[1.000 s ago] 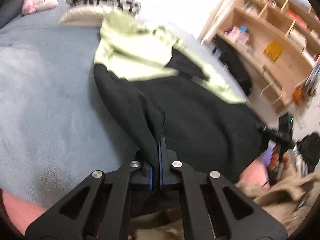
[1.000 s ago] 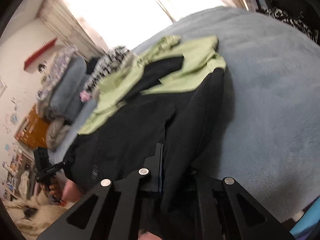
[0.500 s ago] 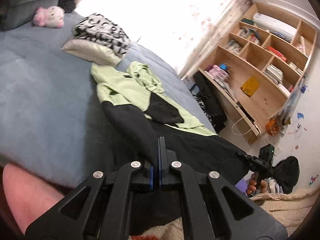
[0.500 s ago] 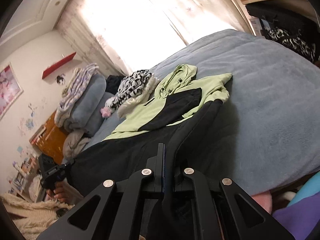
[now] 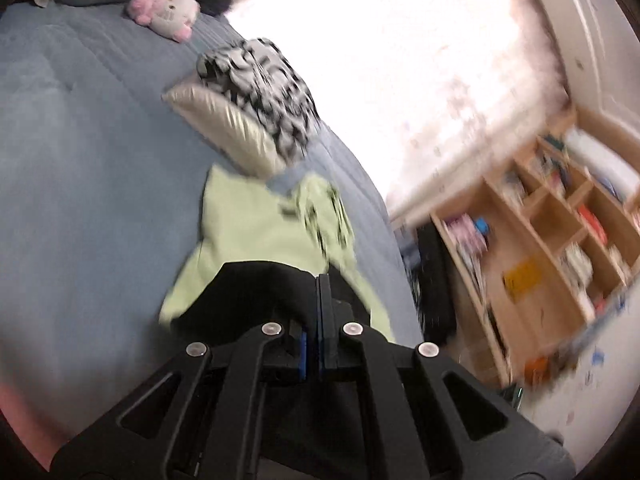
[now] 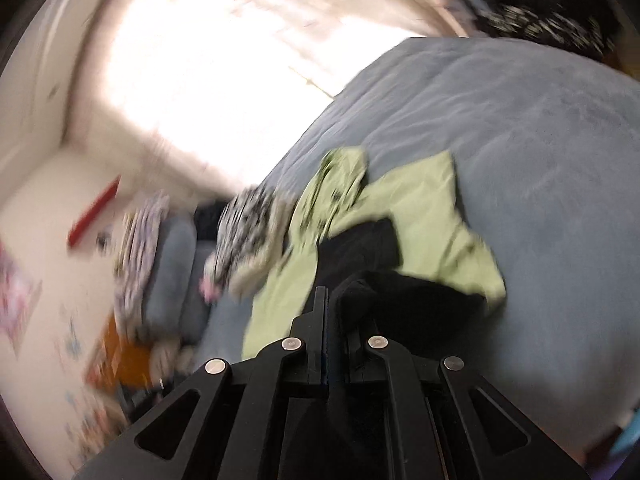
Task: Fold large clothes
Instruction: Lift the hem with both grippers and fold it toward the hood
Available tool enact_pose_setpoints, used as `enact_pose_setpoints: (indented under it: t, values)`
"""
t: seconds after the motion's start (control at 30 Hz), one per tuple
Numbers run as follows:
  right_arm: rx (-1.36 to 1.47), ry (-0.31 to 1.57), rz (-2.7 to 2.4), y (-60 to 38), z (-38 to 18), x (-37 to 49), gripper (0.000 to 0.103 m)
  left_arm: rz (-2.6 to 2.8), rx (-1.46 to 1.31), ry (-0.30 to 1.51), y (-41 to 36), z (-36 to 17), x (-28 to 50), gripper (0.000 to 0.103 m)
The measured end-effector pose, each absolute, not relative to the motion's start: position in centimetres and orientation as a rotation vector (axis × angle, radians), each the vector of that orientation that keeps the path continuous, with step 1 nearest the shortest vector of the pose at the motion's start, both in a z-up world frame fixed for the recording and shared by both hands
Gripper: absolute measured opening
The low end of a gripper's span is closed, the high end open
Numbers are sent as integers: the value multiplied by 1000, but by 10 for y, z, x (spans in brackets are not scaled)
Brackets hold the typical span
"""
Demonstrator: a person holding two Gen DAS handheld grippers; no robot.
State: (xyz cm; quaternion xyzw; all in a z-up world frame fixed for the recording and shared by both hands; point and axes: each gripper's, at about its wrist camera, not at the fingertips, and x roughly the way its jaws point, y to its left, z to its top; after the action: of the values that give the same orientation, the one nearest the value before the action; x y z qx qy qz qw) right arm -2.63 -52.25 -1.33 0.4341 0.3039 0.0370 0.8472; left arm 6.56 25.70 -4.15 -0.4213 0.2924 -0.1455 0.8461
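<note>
A large black and light-green hoodie (image 5: 256, 232) lies on the blue-grey bed (image 5: 80, 168); it also shows in the right wrist view (image 6: 424, 216). My left gripper (image 5: 316, 308) is shut on the hoodie's black lower edge, with black cloth draped over its left finger. My right gripper (image 6: 326, 312) is shut on the black edge at the other side, with cloth bunched over its right finger. Both hold the black part lifted over the green upper part. The hood (image 5: 324, 208) lies at the far end.
A black-and-white patterned garment on a beige pillow (image 5: 248, 120) lies beyond the hoodie. A pink plush toy (image 5: 164, 12) sits at the bed's head. A wooden bookshelf (image 5: 560, 240) stands right of the bed. Folded blankets (image 6: 160, 256) are stacked at the left in the right wrist view.
Both grippers have lifted and carried the black lower part forward toward the green top, so less black cloth lies flat. The views are blurred by motion.
</note>
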Motion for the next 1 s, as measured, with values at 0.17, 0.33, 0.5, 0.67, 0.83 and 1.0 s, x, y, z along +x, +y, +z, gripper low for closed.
enact_pose_setpoints:
  t: [0.17,0.33,0.5,0.67,0.83,1.0]
  values:
    - [1060,654,-125,-562,-15,68,59,-172,-1010,695,254,-57,171,2]
    - [966,710,-164,-567,-29,120,80,-92,-900,828,239,-82,241,29]
    - [772,824,-128,-555,-60,158,80,-94,-767,863,242,-109,266,49]
    - [661,895,-106,-544,-86,205,77,-111,-537,949,231,-136,284,49]
    - [559,949,-79,-532,-109,266,68,-202,-341,975,205,-148,294,49]
    - [477,1009,-77,-519,-158,343,68,-378,-106,960,171,-139,288,49]
